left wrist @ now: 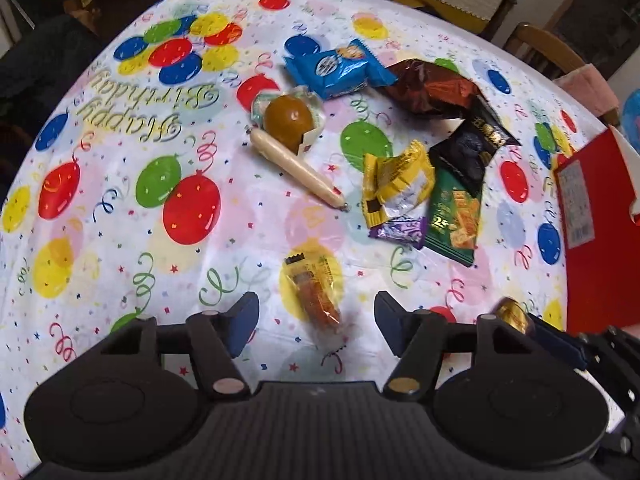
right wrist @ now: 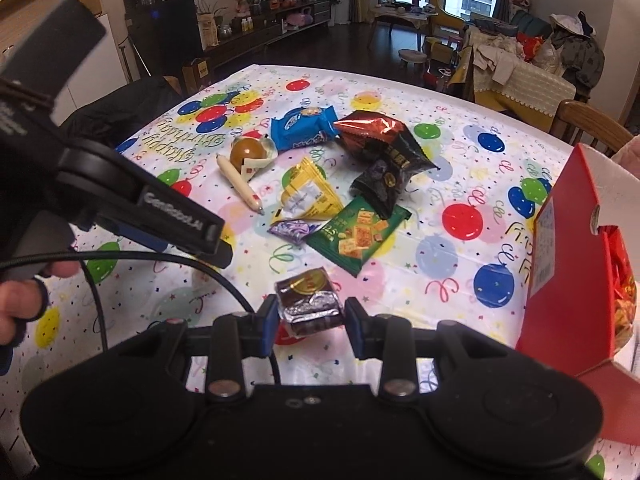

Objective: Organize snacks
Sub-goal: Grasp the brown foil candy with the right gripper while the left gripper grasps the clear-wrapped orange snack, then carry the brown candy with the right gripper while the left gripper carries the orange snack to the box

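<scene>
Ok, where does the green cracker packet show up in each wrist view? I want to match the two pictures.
Left wrist view: green cracker packet lies right of centre, just right of the purple candy wrapper.
Right wrist view: it lies at centre, beyond the right gripper.
Shared landmark: the yellow packet, beside it in both.
</scene>
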The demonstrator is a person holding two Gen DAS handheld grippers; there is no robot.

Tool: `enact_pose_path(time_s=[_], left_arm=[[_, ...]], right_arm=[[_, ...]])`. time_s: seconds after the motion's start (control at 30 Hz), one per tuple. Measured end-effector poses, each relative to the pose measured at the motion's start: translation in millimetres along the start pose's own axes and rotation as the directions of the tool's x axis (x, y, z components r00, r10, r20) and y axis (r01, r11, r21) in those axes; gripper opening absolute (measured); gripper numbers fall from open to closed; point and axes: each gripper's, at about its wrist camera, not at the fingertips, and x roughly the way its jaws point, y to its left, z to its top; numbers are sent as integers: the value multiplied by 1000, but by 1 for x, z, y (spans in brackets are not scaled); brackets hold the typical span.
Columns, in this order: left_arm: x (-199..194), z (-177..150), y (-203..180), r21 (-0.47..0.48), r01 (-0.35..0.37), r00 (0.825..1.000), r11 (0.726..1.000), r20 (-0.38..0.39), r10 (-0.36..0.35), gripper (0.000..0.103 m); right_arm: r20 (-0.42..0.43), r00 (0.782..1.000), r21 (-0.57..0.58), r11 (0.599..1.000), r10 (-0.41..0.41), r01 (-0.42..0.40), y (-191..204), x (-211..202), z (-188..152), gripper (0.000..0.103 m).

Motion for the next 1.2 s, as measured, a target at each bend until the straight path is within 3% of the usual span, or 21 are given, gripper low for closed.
enact_pose_path(time_s=[0.23, 0.3, 0.37, 0.43, 0.83, 1.2], left_arm=[[12, -1, -3, -19, -45, 999, 999, -27, 44, 51], [12, -2, -6, -14, -71, 997, 997, -20, 71, 43], [12, -1, -8, -8, -95, 995, 995, -13, 95, 24], [11, -1, -7, -6, -96, 995, 995, -12, 96, 17], [-26, -15, 5, -41, -30, 998, 999, 49, 32, 15], [-106, -26, -43, 74, 47, 978, 996, 201, -61, 15]], right_arm=[[5, 1000, 20, 999, -28, 28, -5, -5, -2, 33], [3, 999, 22, 999, -34, 33, -6, -7, -4, 33], [1, 999, 26, 999, -40, 40, -7, -8, -5, 33], [1, 999, 32, 999, -42, 41, -8, -10, -7, 33], [44, 997, 81, 995, -68, 65, -18, -40, -15, 33], [160, 978, 158, 982, -130, 104, -48, -104, -16, 33]])
